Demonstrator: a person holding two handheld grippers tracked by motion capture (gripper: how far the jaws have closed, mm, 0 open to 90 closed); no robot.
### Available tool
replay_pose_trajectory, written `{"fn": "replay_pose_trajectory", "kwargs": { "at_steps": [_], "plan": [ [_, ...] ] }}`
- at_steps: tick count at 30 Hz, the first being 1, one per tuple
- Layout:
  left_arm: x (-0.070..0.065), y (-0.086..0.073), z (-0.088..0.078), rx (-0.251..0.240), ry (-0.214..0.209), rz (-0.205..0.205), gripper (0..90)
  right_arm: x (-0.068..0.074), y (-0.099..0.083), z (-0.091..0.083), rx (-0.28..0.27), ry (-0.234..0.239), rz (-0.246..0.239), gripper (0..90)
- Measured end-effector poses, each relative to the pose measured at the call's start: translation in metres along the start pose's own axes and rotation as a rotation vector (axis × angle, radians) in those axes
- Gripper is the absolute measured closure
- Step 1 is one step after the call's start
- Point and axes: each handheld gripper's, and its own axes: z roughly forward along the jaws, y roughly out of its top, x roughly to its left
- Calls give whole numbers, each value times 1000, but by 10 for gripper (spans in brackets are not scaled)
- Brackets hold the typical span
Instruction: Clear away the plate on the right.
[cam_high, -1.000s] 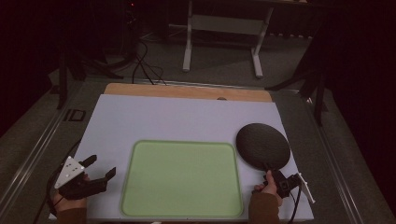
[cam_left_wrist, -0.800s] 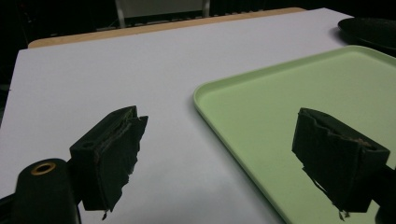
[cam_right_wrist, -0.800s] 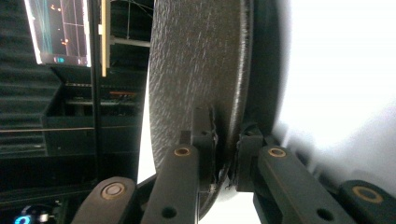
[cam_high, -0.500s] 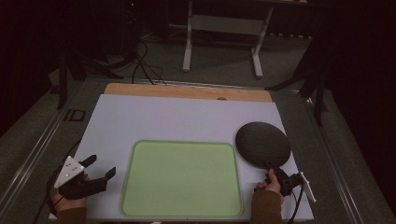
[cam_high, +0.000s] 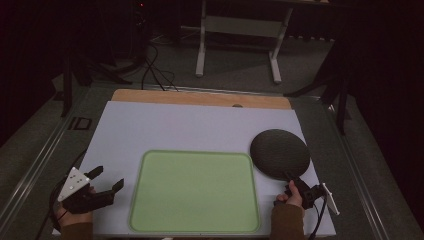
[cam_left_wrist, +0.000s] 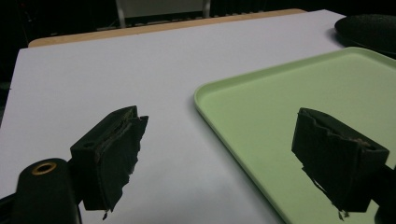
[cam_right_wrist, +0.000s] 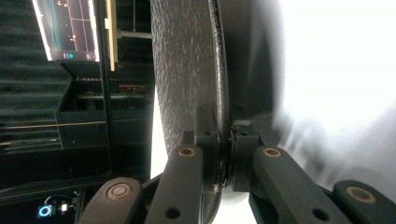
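A round black plate (cam_high: 280, 152) lies at the right of the white table top (cam_high: 190, 127). My right gripper (cam_high: 296, 184) is shut on its near rim. In the right gripper view, which is rolled on its side, the plate (cam_right_wrist: 187, 70) runs edge-on away from the right gripper (cam_right_wrist: 223, 140), whose pads pinch the rim from both sides. An empty light-green tray (cam_high: 195, 192) fills the front middle. My left gripper (cam_high: 107, 179) is open just left of the tray, holding nothing. In the left gripper view, the left gripper (cam_left_wrist: 224, 154) has its jaws wide apart over the tray's (cam_left_wrist: 303, 84) left edge.
A bare wooden strip (cam_high: 200, 97) runs along the table's far edge. Beyond it stand the white legs of a frame (cam_high: 240, 45), with cables (cam_high: 155, 70) on the dark floor. A metal rail (cam_high: 37, 165) borders the table on the left.
The right gripper's jaws have drawn together on the plate's near rim. Both hands, the plate and the tray stay where they were.
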Motion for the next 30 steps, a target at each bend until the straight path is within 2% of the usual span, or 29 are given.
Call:
{"fn": "replay_pose_trajectory", "kwargs": {
  "at_steps": [6, 22, 30],
  "plan": [
    [0, 0, 0, 2, -3, 1, 162, 0, 1, -1, 26, 18, 15, 851],
    [0, 0, -1, -2, 0, -4, 164, 3, 1, -2, 73, 57, 5, 845],
    [1, 0, -1, -5, -2, -6, 164, 7, -1, -1, 96, 84, -19, 844]
  ]
}}
